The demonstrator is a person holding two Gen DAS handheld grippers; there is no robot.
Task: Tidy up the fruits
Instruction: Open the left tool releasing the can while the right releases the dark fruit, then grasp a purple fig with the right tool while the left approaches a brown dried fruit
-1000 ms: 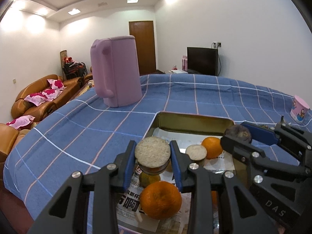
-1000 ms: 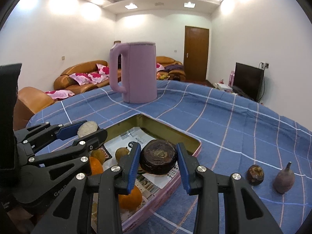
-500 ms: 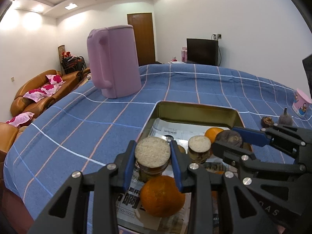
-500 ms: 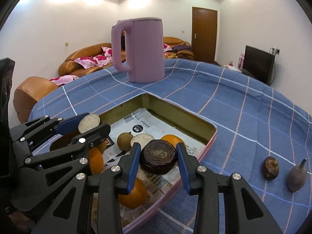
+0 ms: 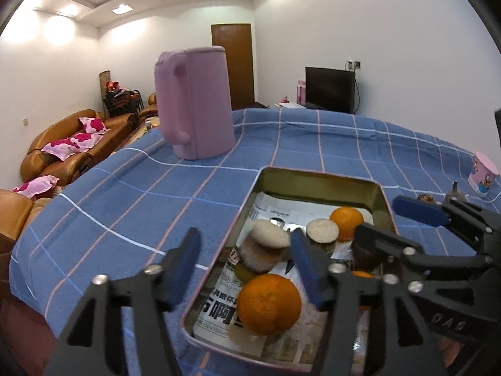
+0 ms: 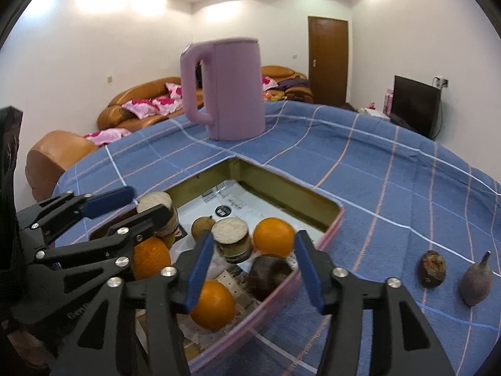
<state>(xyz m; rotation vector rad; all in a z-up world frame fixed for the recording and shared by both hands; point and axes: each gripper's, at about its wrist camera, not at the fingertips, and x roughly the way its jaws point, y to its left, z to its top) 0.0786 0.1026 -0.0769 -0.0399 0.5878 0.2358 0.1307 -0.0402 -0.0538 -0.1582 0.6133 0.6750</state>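
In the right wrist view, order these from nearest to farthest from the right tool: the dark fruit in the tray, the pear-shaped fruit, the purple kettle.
1. Dark fruit, between the right tool's fingers.
2. Pear-shaped fruit, right, on the cloth.
3. Purple kettle, far back, beyond the tray.

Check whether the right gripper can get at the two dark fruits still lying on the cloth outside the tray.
Probably yes: the right gripper is open, and both dark fruits lie uncovered on the cloth with nothing between.
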